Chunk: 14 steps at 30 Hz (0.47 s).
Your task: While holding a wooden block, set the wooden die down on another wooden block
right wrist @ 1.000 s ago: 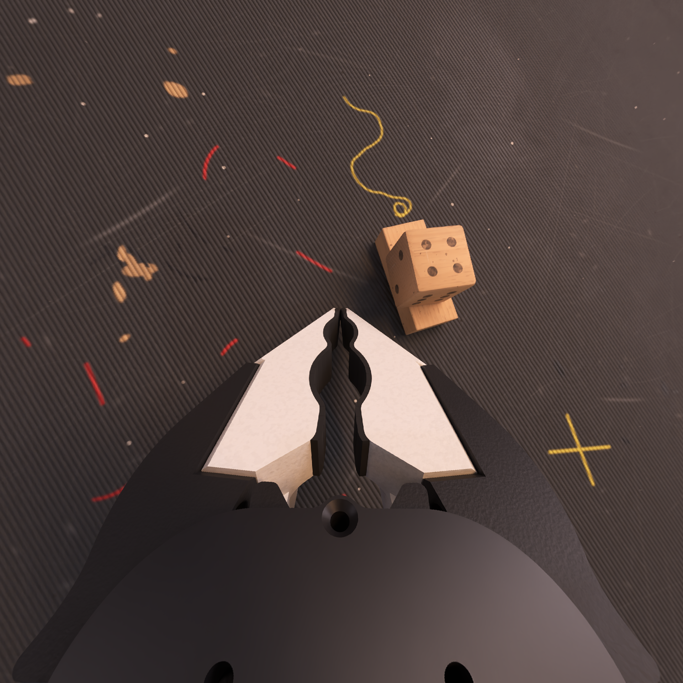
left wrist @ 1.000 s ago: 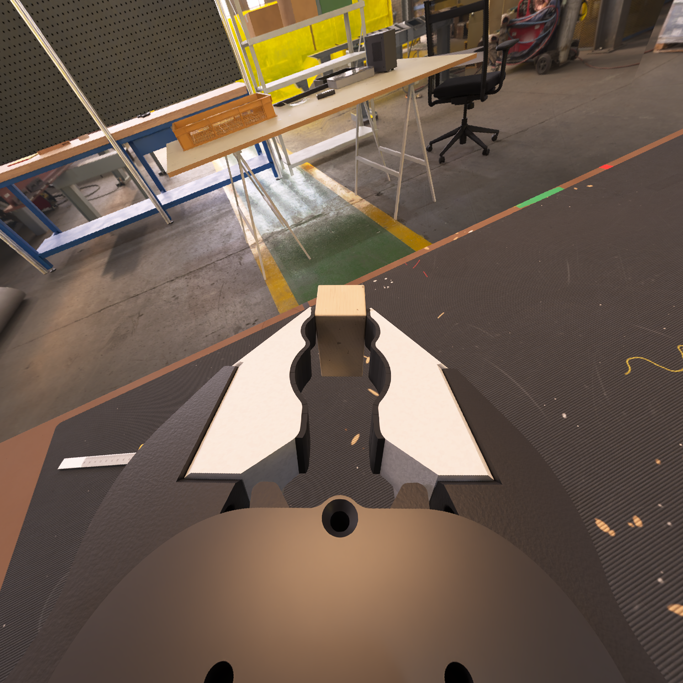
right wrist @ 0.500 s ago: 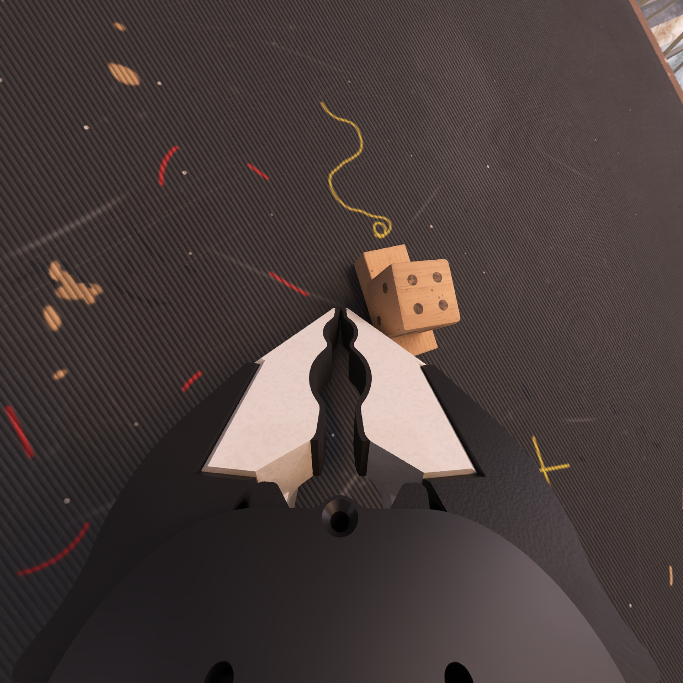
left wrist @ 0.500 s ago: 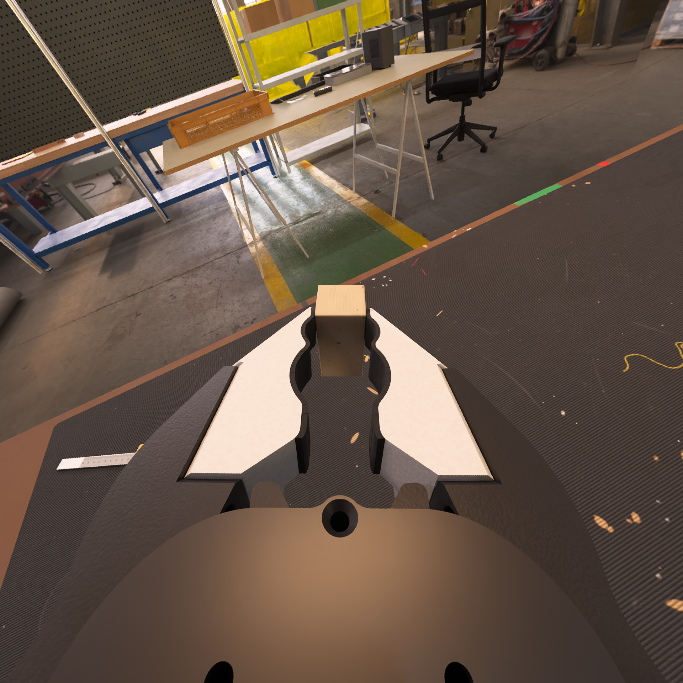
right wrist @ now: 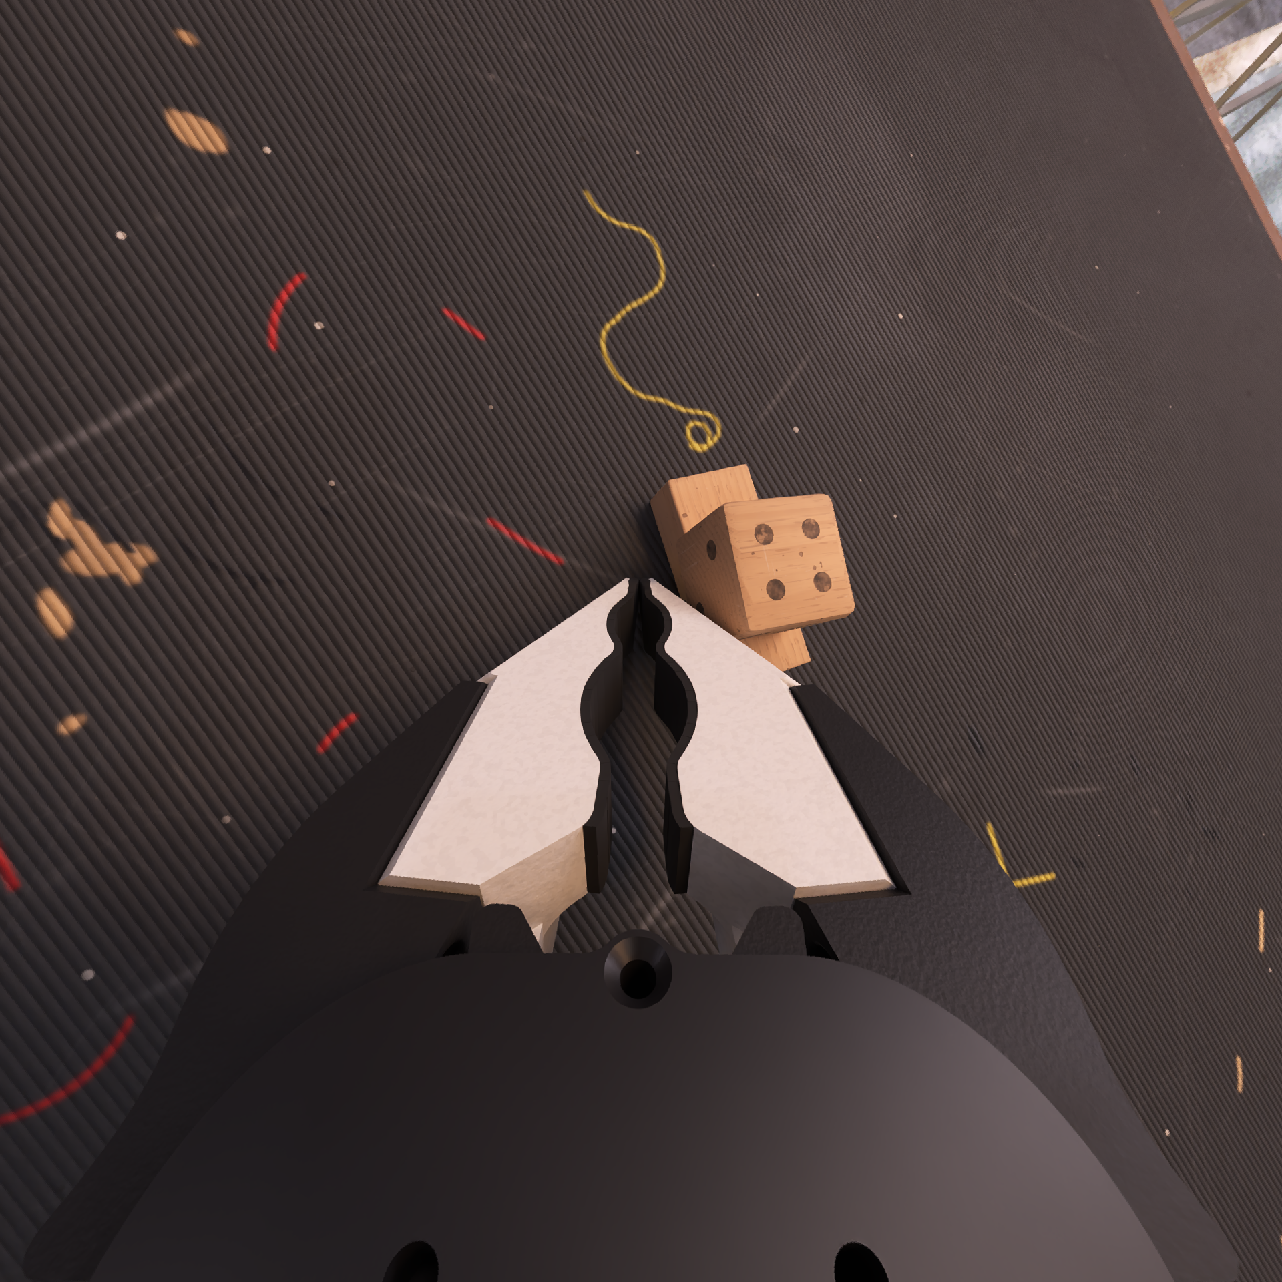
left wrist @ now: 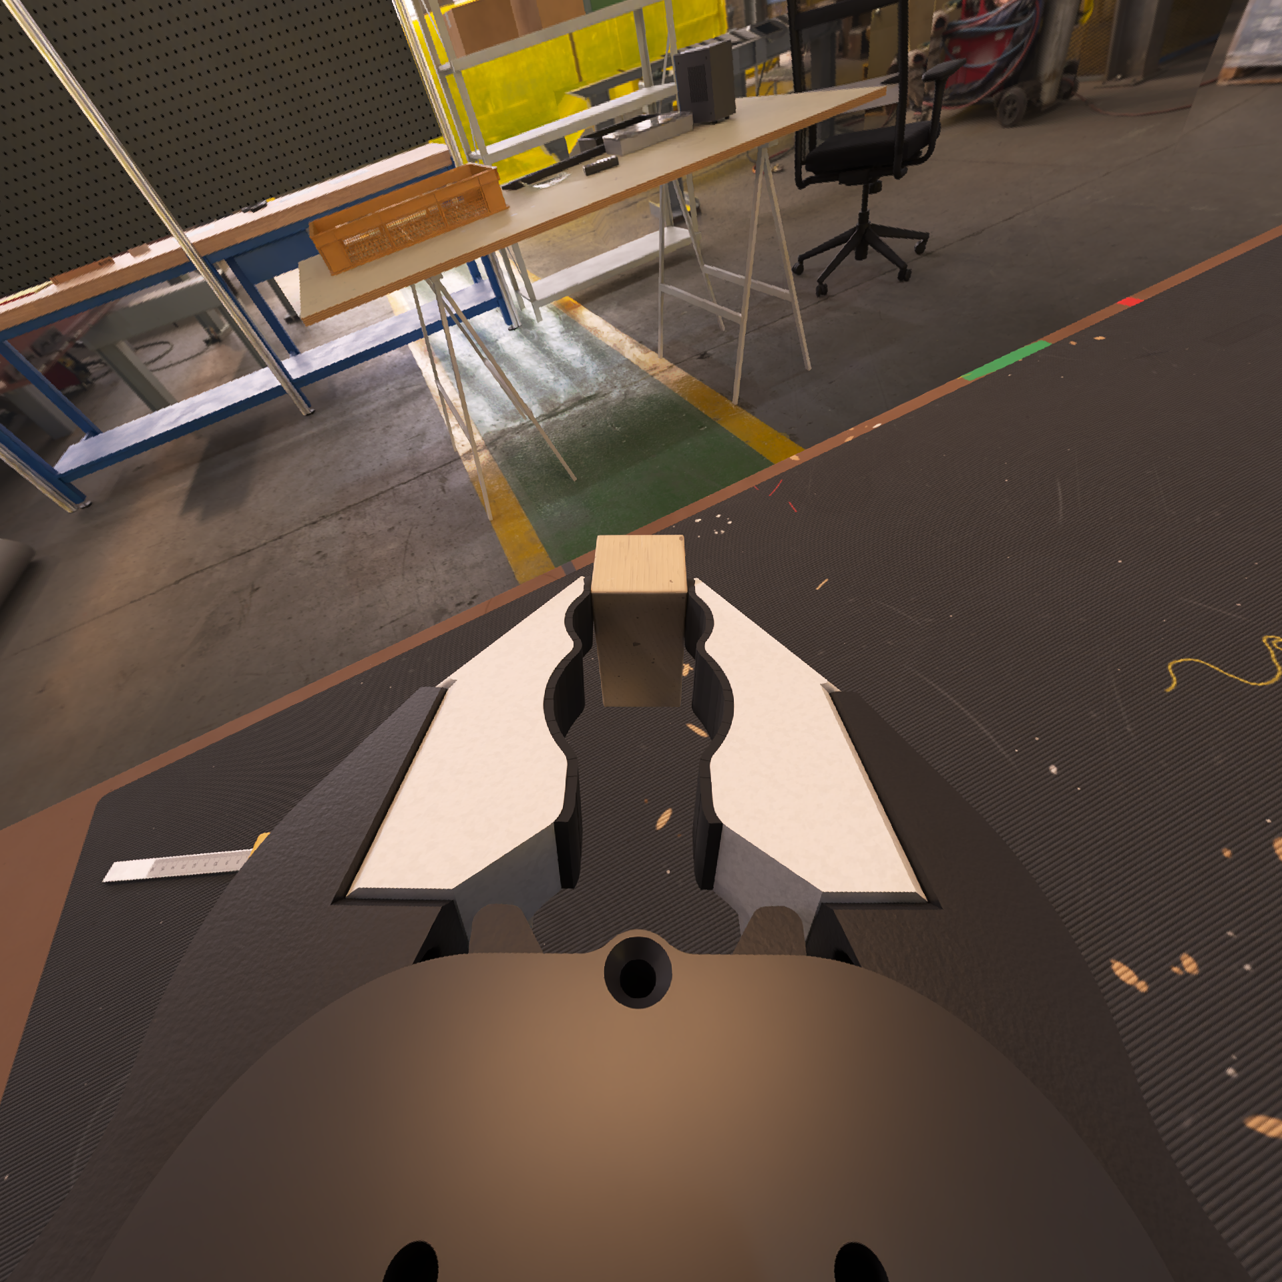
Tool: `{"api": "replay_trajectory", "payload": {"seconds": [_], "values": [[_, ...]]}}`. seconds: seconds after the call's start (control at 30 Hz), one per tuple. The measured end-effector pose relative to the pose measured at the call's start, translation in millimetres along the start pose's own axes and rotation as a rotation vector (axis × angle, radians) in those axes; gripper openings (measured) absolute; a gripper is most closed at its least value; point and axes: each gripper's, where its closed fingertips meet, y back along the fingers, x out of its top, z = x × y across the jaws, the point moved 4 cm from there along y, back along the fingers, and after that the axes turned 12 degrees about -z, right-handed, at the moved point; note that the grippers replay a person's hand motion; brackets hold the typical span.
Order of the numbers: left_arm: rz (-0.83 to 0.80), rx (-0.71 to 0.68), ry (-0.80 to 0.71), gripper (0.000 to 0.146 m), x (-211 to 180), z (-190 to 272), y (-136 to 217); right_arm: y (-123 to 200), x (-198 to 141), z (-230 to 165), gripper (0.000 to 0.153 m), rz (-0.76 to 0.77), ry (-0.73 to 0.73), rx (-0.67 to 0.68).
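Observation:
In the left wrist view my left gripper (left wrist: 639, 590) is shut on a pale wooden block (left wrist: 639, 614), held upright between the fingertips above the dark mat (left wrist: 1006, 659). In the right wrist view the wooden die (right wrist: 777, 565) rests on an orange-brown wooden block (right wrist: 704, 496) that lies on the mat. My right gripper (right wrist: 639, 590) is shut and empty, its tips just left of the die and above the mat. The lower end of the block under the die (right wrist: 784, 648) shows beside my right finger.
The mat's brown far edge (left wrist: 902, 416) runs diagonally, with the workshop floor, trestle tables and an office chair (left wrist: 867, 146) beyond. A small metal ruler (left wrist: 173, 866) lies at the mat's left. Yellow, red and tan marks dot the mat (right wrist: 631, 312).
The right gripper has moved forward and right towards the die and block, which now sit close beside its tips. The left gripper has barely shifted, still holding its block.

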Motion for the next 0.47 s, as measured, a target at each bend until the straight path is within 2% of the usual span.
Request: {"api": "replay_trajectory", "payload": {"seconds": [0.33, 0.47], "values": [[0.002, 0.002, 0.002, 0.025, -1, 0, 1, 0, 2, -1, 0.000, 0.001, 0.014, 0.005], [0.001, 0.027, 0.023, 0.025, -3, -5, 4, 18, 21, -10, 0.000, 0.101, 0.033, 0.047]]}}
